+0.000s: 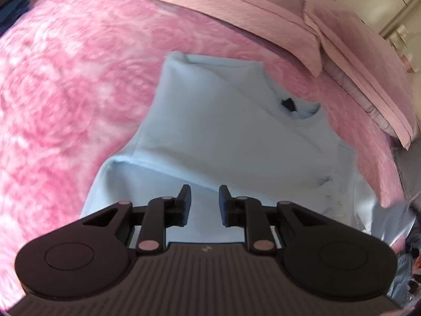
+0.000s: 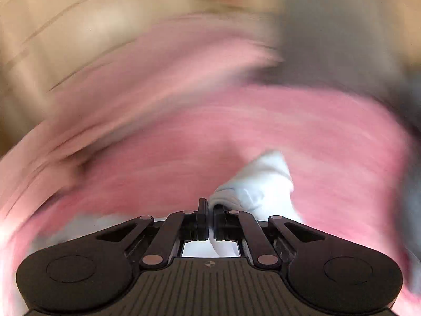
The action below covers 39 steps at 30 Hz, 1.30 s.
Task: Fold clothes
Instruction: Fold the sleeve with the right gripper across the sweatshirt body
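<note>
With the right gripper [image 2: 209,210] pinching the light-blue T-shirt [image 1: 210,137], its hem should be drawn taut while the left gripper's [image 1: 204,200] spread fingers hover.

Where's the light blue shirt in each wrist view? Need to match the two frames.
Left wrist: the light blue cotton shirt lies spread over centre frame, collar toward upper right, beyond the open left gripper.
Right wrist: only a pale bunched fold of it shows, lower centre, pinched in the shut right gripper; heavy blur.
Shared landmark: the mottled pink fleece blanket beneath it.
</note>
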Each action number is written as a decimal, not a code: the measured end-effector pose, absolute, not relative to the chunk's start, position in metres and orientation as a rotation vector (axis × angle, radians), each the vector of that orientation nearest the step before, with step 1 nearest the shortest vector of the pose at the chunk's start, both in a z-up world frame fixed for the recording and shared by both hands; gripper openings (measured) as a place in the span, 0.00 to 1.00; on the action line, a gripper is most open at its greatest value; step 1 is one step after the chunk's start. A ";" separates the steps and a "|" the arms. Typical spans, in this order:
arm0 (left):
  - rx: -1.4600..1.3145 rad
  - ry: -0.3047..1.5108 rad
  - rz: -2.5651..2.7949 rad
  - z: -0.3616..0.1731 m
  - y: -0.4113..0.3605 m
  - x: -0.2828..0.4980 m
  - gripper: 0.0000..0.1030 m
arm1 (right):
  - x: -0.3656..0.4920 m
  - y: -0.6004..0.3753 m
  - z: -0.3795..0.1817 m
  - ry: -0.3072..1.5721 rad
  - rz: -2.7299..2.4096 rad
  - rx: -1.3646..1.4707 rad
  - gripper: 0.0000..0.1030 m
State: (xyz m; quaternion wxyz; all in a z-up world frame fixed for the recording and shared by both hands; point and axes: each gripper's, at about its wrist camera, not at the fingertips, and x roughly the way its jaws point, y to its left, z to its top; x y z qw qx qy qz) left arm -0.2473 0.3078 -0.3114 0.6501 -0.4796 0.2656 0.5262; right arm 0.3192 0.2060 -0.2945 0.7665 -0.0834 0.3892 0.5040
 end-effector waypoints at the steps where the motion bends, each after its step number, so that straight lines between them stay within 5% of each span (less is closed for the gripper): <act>1: -1.096 0.596 1.198 -0.312 0.306 -0.250 0.17 | 0.289 0.210 -0.296 0.825 1.171 -0.257 0.02; 5: -1.129 0.568 1.209 -0.312 0.298 -0.259 0.17 | 0.169 0.228 -0.302 0.727 1.465 -0.569 0.08; 6: -1.144 0.562 1.210 -0.314 0.296 -0.261 0.18 | 0.139 0.232 -0.303 0.697 1.535 -0.649 0.23; 7: -1.158 0.559 1.206 -0.315 0.294 -0.263 0.18 | 0.108 0.237 -0.305 0.665 1.605 -0.729 0.64; 8: -1.170 0.558 1.201 -0.317 0.292 -0.265 0.20 | 0.078 0.241 -0.306 0.631 1.673 -0.810 0.78; 17: -1.298 0.473 1.071 -0.345 0.299 -0.244 0.25 | 0.102 0.206 -0.335 0.894 1.499 -0.877 0.78; 27: -1.368 0.397 1.062 -0.371 0.360 -0.214 0.48 | 0.221 0.177 -0.340 1.262 1.093 -0.417 0.78; 30: -1.363 0.458 1.019 -0.382 0.370 -0.201 0.38 | 0.237 0.177 -0.340 1.278 1.024 -0.346 0.78; 31: -1.330 0.492 1.013 -0.382 0.372 -0.196 0.20 | 0.240 0.178 -0.339 1.279 1.004 -0.332 0.78; 33: -1.275 0.536 0.986 -0.380 0.375 -0.188 0.01 | 0.247 0.179 -0.336 1.265 0.982 -0.313 0.78; 39: -0.944 0.470 1.017 -0.315 0.373 -0.207 0.00 | 0.254 0.199 -0.323 1.196 1.030 -0.295 0.78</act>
